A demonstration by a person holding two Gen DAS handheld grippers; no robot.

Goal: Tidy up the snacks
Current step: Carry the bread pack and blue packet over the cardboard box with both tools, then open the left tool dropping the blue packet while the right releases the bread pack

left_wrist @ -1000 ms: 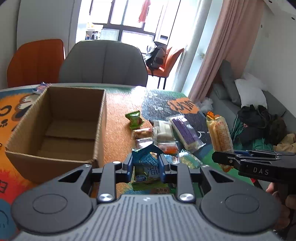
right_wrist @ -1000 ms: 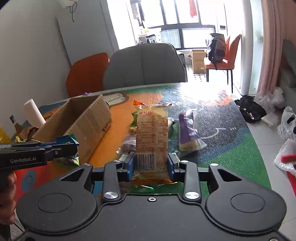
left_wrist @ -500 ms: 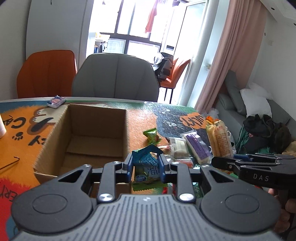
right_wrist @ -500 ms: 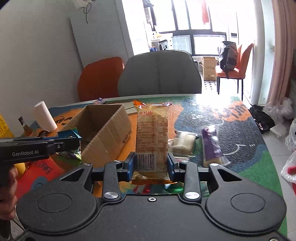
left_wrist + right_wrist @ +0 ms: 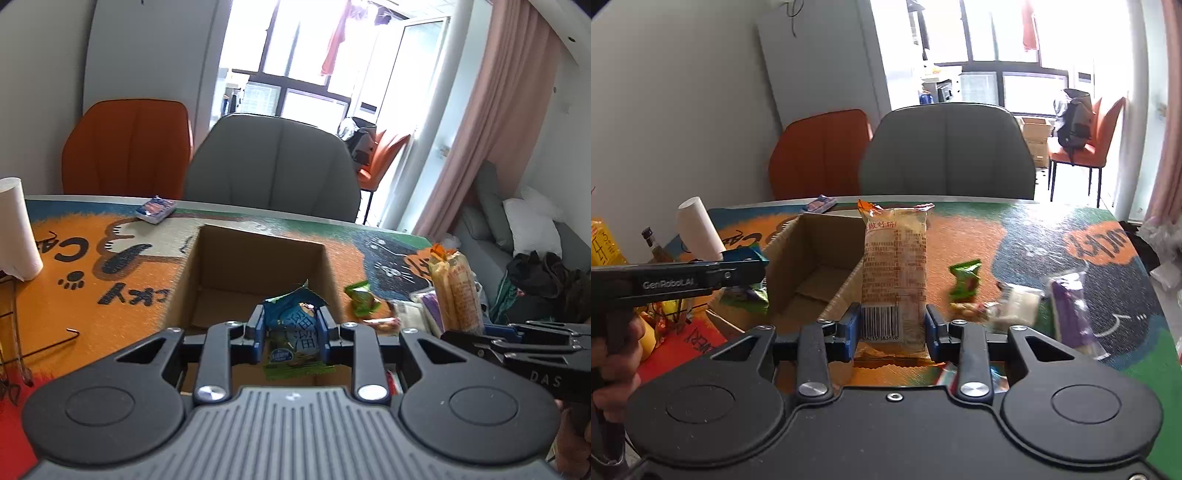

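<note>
left gripper (image 5: 291, 328) clamped on blue snack packet (image 5: 295, 325), over open cardboard box (image 5: 255, 258) | right gripper (image 5: 892, 328) clamped on long biscuit pack (image 5: 894, 266), box (image 5: 812, 266) at 10 o'clock | green candy (image 5: 964, 278), purple packet (image 5: 1071, 314) on table at 2–3 o'clock

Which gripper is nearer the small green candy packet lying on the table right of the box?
Right, probably. The green candy packet lies just right of the right gripper; the left gripper hangs over the cardboard box, farther left.
</note>
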